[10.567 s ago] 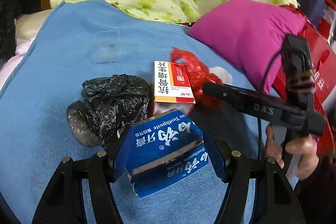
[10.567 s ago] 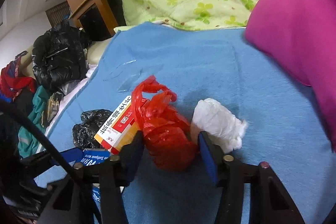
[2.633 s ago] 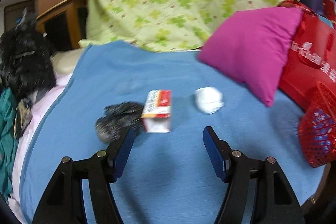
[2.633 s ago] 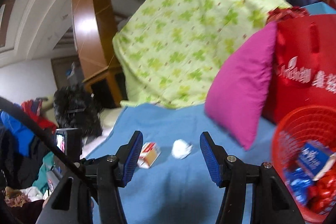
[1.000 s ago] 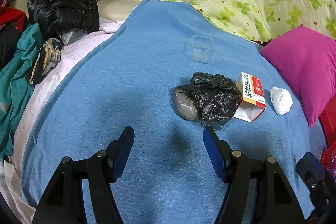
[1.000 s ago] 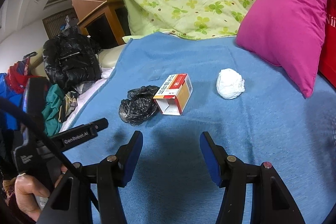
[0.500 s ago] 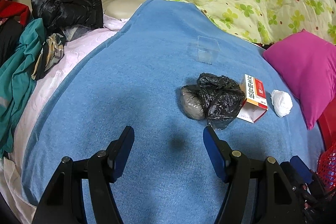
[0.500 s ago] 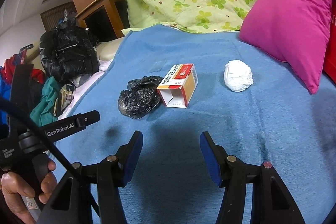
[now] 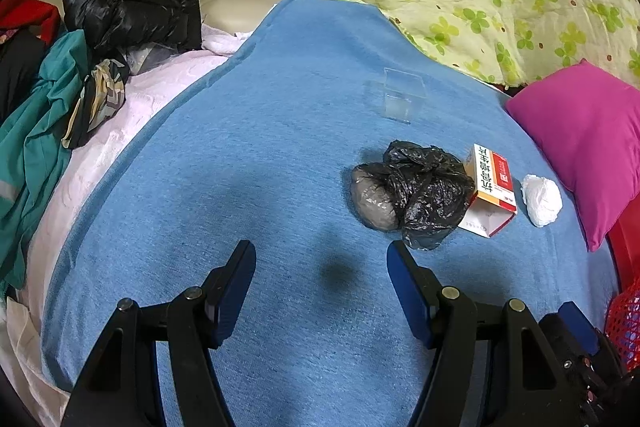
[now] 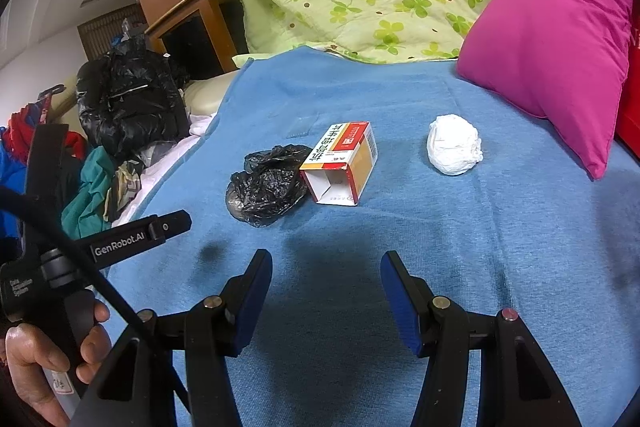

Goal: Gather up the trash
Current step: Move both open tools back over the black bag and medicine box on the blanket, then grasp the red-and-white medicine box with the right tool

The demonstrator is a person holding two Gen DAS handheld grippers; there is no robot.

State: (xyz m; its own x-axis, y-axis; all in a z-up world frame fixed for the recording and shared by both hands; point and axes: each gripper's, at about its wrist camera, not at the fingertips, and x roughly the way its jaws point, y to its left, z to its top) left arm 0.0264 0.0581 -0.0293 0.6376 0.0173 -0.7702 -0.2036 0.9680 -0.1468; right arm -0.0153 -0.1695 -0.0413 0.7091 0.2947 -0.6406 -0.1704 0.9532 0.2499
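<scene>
Both tongs stood empty with their jaws apart: the left tongs (image 9: pixel 320 281) at the lower middle of the left view, the right tongs (image 10: pixel 326 291) at the lower middle of the right view. On the blue blanket (image 10: pixel 500 227), the black bag (image 10: pixel 266 189) touched the box (image 10: pixel 344 163), and the white wad (image 10: pixel 454 143) lay apart, near the pink pillow (image 10: pixel 552 47). The step seemed to be the approach to the next piece. The next move probably called for lowering one pair of tongs around the bag or box, then closing.

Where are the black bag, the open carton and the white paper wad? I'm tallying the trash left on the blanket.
black bag (image 10: pixel 266 187): right wrist view, middle of its crumpled plastic.
open carton (image 10: pixel 340 151): right wrist view, printed top face.
white paper wad (image 10: pixel 454 149): right wrist view, centre of the ball.
</scene>
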